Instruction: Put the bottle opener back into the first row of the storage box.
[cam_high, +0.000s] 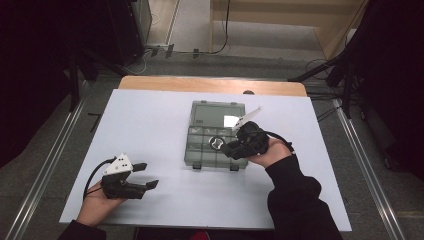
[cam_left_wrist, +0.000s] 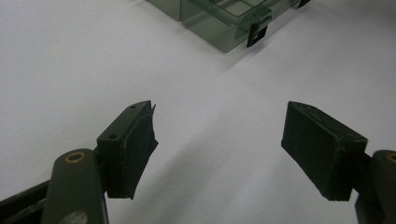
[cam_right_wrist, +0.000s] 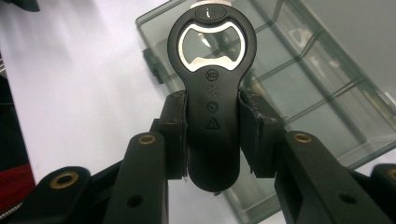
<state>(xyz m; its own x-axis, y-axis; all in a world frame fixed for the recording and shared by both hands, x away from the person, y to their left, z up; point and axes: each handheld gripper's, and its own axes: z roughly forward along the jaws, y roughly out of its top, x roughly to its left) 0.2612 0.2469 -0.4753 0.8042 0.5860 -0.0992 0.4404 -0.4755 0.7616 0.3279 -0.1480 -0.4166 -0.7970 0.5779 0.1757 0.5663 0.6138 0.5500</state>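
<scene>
A black bottle opener (cam_right_wrist: 212, 93) with a metal-lined head is clamped by its handle in my right gripper (cam_right_wrist: 212, 133), which is shut on it. In the high view the bottle opener (cam_high: 218, 143) hangs over the front part of a clear grey compartment box (cam_high: 202, 150), with the right gripper (cam_high: 231, 148) coming in from the box's right side. The box (cam_right_wrist: 327, 93) lies open beneath the opener, its dividers showing. My left gripper (cam_high: 148, 175) rests low at the table's front left, open, with nothing between its fingers (cam_left_wrist: 133, 149). A corner of the box (cam_left_wrist: 224, 23) lies ahead of it.
The box stands on a white sheet (cam_high: 150, 125) covering a wooden table (cam_high: 210, 84). The box's lid (cam_high: 218, 114) lies open toward the far side. Cables and dark equipment stands (cam_high: 345, 70) surround the table on the floor.
</scene>
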